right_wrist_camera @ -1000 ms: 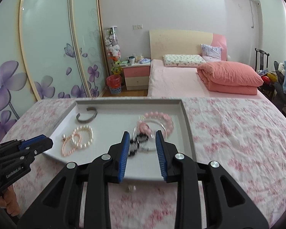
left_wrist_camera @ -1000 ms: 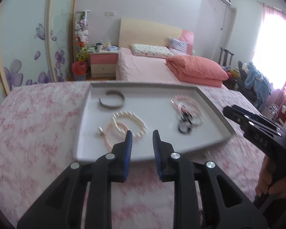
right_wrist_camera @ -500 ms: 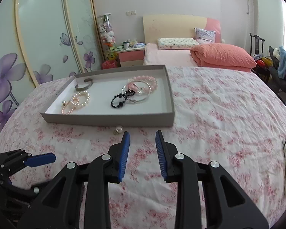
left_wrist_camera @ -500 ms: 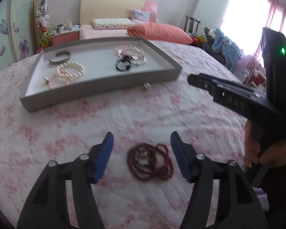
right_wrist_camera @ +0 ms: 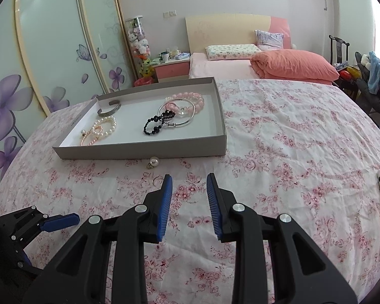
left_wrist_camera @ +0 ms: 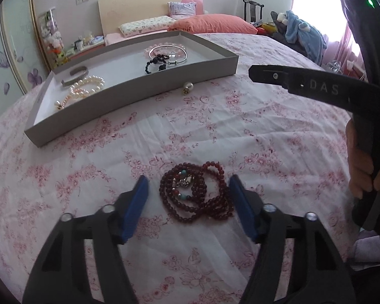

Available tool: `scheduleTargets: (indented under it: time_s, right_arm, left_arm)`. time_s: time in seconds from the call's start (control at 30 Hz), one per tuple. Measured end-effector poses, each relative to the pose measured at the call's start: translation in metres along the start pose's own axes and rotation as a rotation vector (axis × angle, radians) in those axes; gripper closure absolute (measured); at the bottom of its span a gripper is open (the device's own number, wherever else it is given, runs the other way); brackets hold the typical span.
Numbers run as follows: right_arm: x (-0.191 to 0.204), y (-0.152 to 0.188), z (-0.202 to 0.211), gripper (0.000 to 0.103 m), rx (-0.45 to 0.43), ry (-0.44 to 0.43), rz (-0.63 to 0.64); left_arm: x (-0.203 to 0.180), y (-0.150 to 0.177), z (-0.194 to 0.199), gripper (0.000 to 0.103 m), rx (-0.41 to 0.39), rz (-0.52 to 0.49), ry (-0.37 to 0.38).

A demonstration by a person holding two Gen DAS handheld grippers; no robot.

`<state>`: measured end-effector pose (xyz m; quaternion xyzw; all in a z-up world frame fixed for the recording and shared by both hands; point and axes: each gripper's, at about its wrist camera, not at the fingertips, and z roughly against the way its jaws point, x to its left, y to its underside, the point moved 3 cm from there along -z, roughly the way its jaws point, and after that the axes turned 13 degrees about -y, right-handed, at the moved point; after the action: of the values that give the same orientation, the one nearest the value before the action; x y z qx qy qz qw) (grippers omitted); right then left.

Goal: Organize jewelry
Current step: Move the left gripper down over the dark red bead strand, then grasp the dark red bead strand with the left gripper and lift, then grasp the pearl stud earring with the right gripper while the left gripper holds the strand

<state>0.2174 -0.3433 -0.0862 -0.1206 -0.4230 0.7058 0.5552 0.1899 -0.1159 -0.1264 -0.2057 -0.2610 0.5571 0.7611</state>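
The left gripper (left_wrist_camera: 188, 204) is spread wide, straddling the dark red bead necklace (left_wrist_camera: 196, 195) heaped on the floral bedspread (left_wrist_camera: 266, 139), seemingly to scoop the whole coil. The right gripper (right_wrist_camera: 189, 206) idles, released and empty. Beyond, the grey tray (left_wrist_camera: 129, 93) gathers sorted bracelets.

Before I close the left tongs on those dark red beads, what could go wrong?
1. The dark red bead strand lies in loose, overlapping coils between the open left tongs; a pinch may catch one loop, leaving the rest dangling or snagging.
2. It lies flat on the wrinkled bedspread, so the pads could also grab fabric.
3. The pearl earring lies outside the tray, touching or nearly touching its front wall; a dragged strand might sweep it.
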Motion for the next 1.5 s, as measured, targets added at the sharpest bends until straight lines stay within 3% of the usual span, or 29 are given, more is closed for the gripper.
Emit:
scheduleTargets:
  time_s: [0.13,0.2,0.37,0.9,1.5]
  right_arm:
    - [0.001,-0.001,-0.002,0.073,0.003,-0.004,-0.002]
    - [0.002,-0.002,-0.003,0.073,0.003,-0.007,0.0]
    - [0.007,-0.002,-0.005,0.073,0.009,-0.016,0.012]
    - [0.034,-0.008,-0.052,0.079,0.139,-0.062,0.057]
    - [0.033,-0.016,-0.084,0.08,0.176,-0.008,0.029]
  left_arm:
    - [-0.001,0.001,0.003,0.065,-0.012,-0.004,-0.006]
    - [0.0,0.002,0.004,0.081,-0.018,-0.002,-0.004]
    - [0.01,0.001,0.004,0.09,-0.008,0.039,0.006]
    - [0.116,-0.016,-0.001,0.093,0.004,0.294,-0.173]
    - [0.137,-0.005,-0.016,0.093,0.044,0.349,-0.198]
